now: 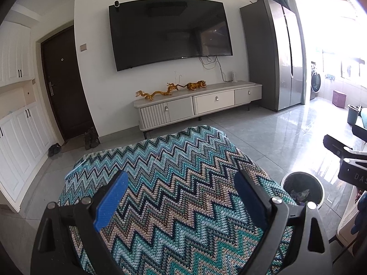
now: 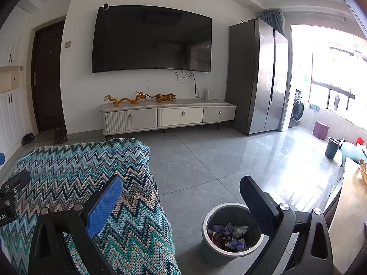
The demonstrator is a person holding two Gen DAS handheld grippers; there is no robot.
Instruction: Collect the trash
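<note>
Blue-padded fingers of the left claw [image 1: 181, 197] stand spread wide and hold nothing, hovering above a zigzag knitted blanket [image 1: 174, 183] whose surface under them shows no litter. The right claw [image 2: 181, 201] is likewise spread and empty, the blanket's edge to its left. Just below and between its fingers stands the trash bin [image 2: 231, 231], on the floor beside the blanket, already holding crumpled purple and white scraps [image 2: 229, 233]. That suggests the collecting is well advanced or finished, since no loose trash shows on the blanket or on the grey tiled floor [image 2: 206, 160] ahead. Farther right of the right claw stands a second, darker bin [image 2: 332, 147]. Beyond both claws, a TV cabinet [image 2: 169, 114] lines the far wall.
</note>
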